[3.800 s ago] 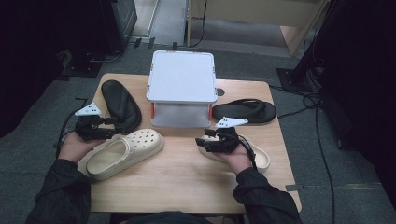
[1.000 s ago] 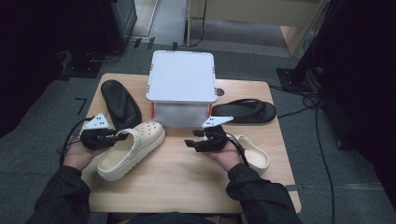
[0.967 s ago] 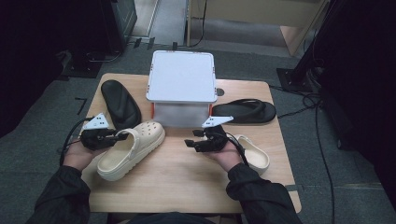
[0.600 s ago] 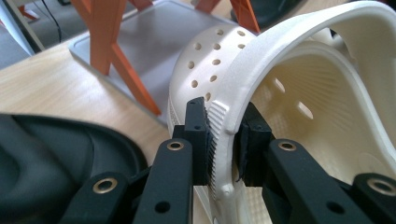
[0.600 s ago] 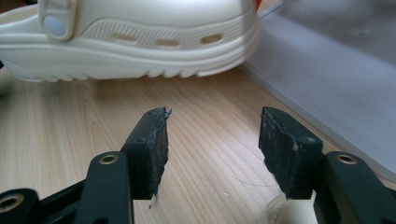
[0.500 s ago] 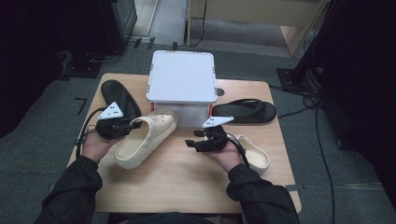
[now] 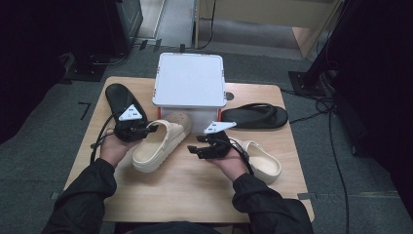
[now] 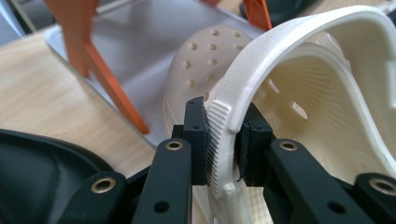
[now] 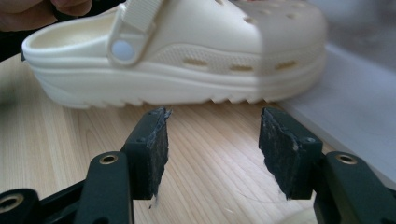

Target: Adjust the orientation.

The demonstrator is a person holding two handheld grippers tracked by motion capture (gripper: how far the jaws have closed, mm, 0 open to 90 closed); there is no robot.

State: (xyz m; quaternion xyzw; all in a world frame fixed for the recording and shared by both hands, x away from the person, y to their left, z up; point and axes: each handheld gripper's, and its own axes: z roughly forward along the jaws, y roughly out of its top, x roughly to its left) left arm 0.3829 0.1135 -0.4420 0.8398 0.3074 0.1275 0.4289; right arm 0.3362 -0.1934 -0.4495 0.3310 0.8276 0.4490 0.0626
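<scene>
Wooden table [image 7: 185, 195], pale, with everything laid out on top. At the far middle, a white rack [image 7: 189, 80] on orange legs, its lower shelf open toward the person. Black clog [image 7: 119, 100] at far left, black flip-flop [image 7: 255, 116] at far right. Cream clog [image 7: 158, 144] at centre-left, toe tucked in under the rack's top, heel toward the person. Second cream clog [image 7: 260, 158] at right, partly hidden behind the right hand. Left gripper [image 8: 224, 140] clamped on the first cream clog's heel rim, one pad outside, one inside. Right gripper [image 9: 212, 144] low over bare wood beside that clog, jaws spread wide, holding nothing.
</scene>
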